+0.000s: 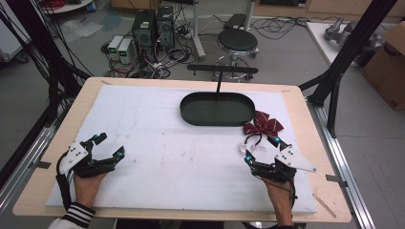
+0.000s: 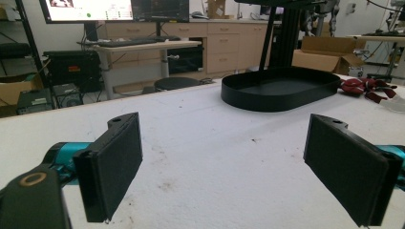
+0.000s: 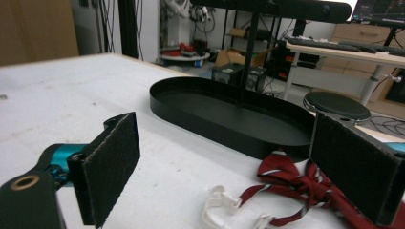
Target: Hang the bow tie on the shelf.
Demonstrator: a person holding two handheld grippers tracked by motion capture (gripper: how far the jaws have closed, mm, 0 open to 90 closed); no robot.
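A dark red bow tie [image 1: 263, 124] with a strap and white clasp [image 1: 242, 148] lies on the white mat, just right of a black oval tray [image 1: 217, 109]. My right gripper [image 1: 261, 150] rests open near the front right, its jaws straddling the strap's end; the bow [image 3: 305, 186] and clasp [image 3: 218, 204] lie between and just beyond them, with the tray [image 3: 229, 112] behind. Over at the front left, my left gripper [image 1: 110, 145] is open and holds nothing. Its own view shows bare mat between the jaws [image 2: 224, 167], the tray [image 2: 282, 88] and bow [image 2: 365, 87] far off.
The tray sits at the mat's far middle with a black T-shaped stand [image 1: 222, 71] behind it. The wooden table edge [image 1: 313, 143] borders the mat. Beyond the table are a stool [image 1: 237, 42], computers [image 1: 153, 28] and cables on the floor.
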